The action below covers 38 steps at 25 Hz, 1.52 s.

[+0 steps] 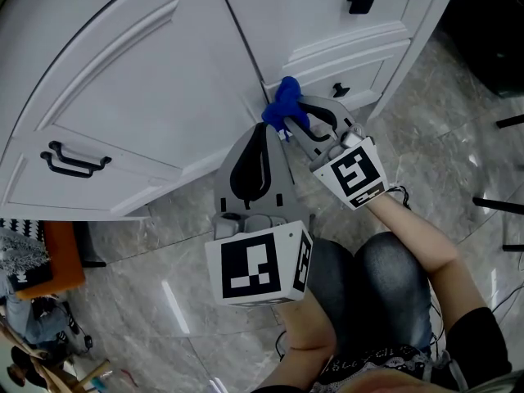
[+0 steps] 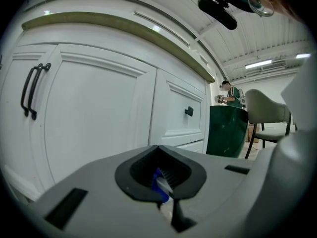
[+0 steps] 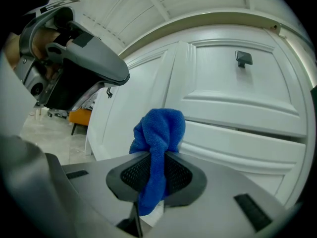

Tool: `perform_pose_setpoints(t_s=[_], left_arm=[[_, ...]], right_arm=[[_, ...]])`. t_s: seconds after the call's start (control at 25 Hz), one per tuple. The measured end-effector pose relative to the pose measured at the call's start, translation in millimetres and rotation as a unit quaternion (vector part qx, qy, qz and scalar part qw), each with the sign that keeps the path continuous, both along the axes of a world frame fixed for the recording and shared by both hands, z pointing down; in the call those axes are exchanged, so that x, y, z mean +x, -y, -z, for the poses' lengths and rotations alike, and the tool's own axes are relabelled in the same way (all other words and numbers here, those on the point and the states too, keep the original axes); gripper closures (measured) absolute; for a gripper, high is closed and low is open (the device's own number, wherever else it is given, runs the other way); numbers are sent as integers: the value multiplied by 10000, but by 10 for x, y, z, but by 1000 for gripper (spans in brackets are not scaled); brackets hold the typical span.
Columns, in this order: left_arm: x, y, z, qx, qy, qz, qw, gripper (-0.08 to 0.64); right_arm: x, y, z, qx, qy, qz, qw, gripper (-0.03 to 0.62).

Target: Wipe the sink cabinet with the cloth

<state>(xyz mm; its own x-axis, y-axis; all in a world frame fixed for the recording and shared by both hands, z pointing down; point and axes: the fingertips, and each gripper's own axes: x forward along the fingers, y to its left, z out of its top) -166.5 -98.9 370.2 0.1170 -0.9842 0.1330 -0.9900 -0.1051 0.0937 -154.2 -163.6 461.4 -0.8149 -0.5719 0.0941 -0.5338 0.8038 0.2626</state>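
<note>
The white sink cabinet (image 1: 139, 80) fills the upper part of the head view. My right gripper (image 1: 288, 119) is shut on a bunched blue cloth (image 1: 285, 101), which is pressed against the cabinet where the door meets the drawer stack. In the right gripper view the cloth (image 3: 159, 130) sticks up out of the closed jaws of the right gripper (image 3: 158, 152), against the drawer fronts (image 3: 237, 108). My left gripper (image 1: 268, 128) is shut and empty, its tips close beside the cloth and near the door edge. In the left gripper view a bit of blue shows past the left gripper (image 2: 158, 148).
A black door handle (image 1: 72, 160) sits at the left and black drawer knobs (image 1: 359, 2) at the upper right. The person's knees (image 1: 385, 277) are just below the grippers. An orange stool (image 1: 57, 260) stands at the left, and a green bin (image 2: 226, 130) and chair (image 2: 270, 113) beyond the cabinet.
</note>
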Motion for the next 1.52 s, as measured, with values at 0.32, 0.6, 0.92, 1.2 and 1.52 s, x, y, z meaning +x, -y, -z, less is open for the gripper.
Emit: perform_pose_setpoints(t_s=[0.32, 0.6, 0.92, 1.2, 1.52], left_arm=[[2, 15, -4, -6, 19, 28, 10000, 554], [1, 31, -24, -36, 28, 36, 10000, 554], [28, 56, -36, -44, 29, 3, 10000, 554], [18, 60, -43, -58, 34, 15, 10000, 554], [40, 79, -55, -72, 45, -6, 10000, 554]], right_arm=[[120, 86, 10, -86, 80, -173, 9998, 518], [178, 125, 9, -101, 168, -229, 9995, 517], [311, 232, 8, -176, 201, -474, 9985, 518], [409, 283, 4, -178, 190, -605, 9978, 518], [615, 388, 10, -411, 373, -841, 9949, 518]])
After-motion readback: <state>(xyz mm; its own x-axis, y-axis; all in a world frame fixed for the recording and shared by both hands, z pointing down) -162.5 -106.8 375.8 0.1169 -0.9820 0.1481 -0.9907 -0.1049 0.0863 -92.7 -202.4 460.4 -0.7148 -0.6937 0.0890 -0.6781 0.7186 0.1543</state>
